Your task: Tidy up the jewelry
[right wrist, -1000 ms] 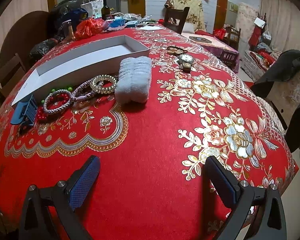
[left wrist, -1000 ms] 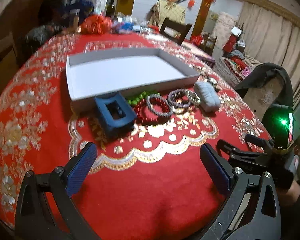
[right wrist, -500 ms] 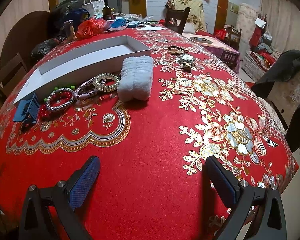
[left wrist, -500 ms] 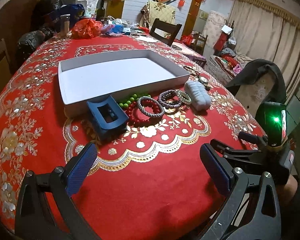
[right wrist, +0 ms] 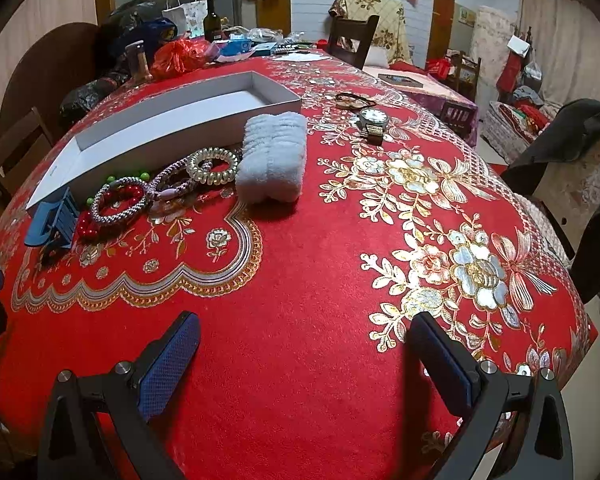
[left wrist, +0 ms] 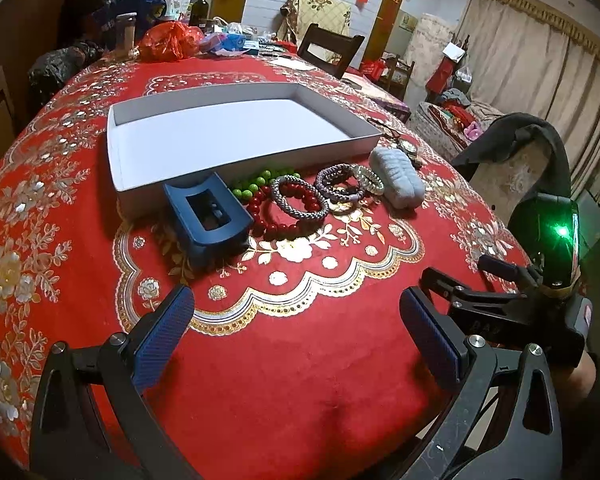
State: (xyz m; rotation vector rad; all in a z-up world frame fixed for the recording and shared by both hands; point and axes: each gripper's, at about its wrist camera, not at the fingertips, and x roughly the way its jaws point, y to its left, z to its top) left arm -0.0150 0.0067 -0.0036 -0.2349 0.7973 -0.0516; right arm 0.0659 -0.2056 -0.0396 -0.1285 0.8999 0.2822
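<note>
A white shallow box (left wrist: 148, 196) (right wrist: 172, 128) lies empty on the red tablecloth. Along its near side lie a blue claw clip (left wrist: 208, 216) (right wrist: 54, 220), green beads (left wrist: 256, 184), a red bead bracelet (left wrist: 300, 196) (right wrist: 120, 194), a grey woven bracelet (left wrist: 298, 210), a purple bracelet (left wrist: 336, 184), a clear coil tie (left wrist: 369, 179) (right wrist: 213, 165) and a pale fuzzy scrunchie (left wrist: 398, 178) (right wrist: 272, 158). A wristwatch (right wrist: 373, 119) and a hair tie (right wrist: 354, 100) lie further right. My left gripper (left wrist: 296, 328) is open and empty, short of the clip. My right gripper (right wrist: 304, 348) is open and empty near the table's front edge.
The far end of the table holds a red plastic bag (left wrist: 168, 40), a bottle (right wrist: 212, 20), bags and papers. Dark wooden chairs (left wrist: 328, 48) stand beyond. A chair draped with a dark jacket (right wrist: 572, 152) stands at the right. The right gripper body shows in the left wrist view (left wrist: 540, 288).
The left gripper has drawn back slightly and tilted up, showing more of the room. The right gripper has edged slightly forward. Nothing on the table moved; both stay open.
</note>
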